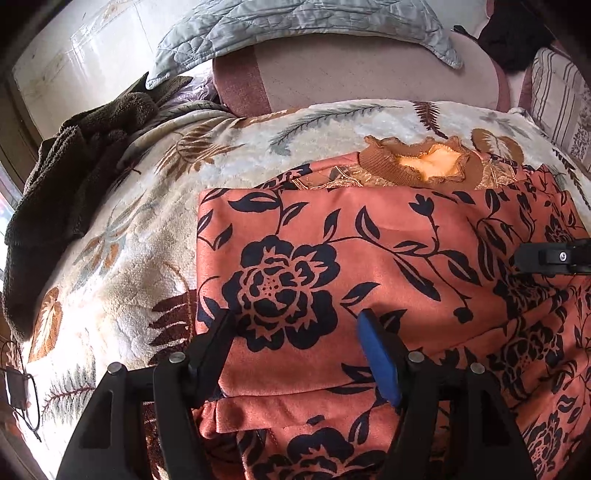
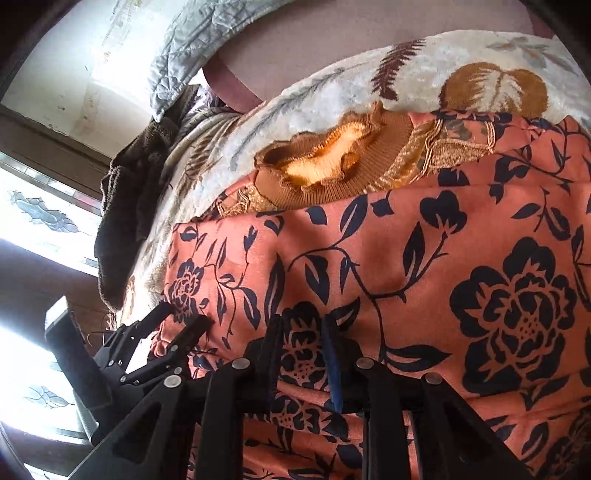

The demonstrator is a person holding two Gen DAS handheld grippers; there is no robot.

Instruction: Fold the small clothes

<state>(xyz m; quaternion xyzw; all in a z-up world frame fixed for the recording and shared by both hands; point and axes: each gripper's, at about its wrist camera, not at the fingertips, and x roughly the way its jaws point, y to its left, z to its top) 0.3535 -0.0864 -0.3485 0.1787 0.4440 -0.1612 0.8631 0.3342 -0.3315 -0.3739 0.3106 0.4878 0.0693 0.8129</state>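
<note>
Floral garment (image 1: 369, 258) on blanket (image 1: 122, 258) — left jaws apart above it, right jaws pinching its fabric.

No legible text or labels

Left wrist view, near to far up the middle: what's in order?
left gripper → folded floral garment → brown ribbed collar → leaf-print fleece blanket → mauve headboard → grey quilted cover
</note>
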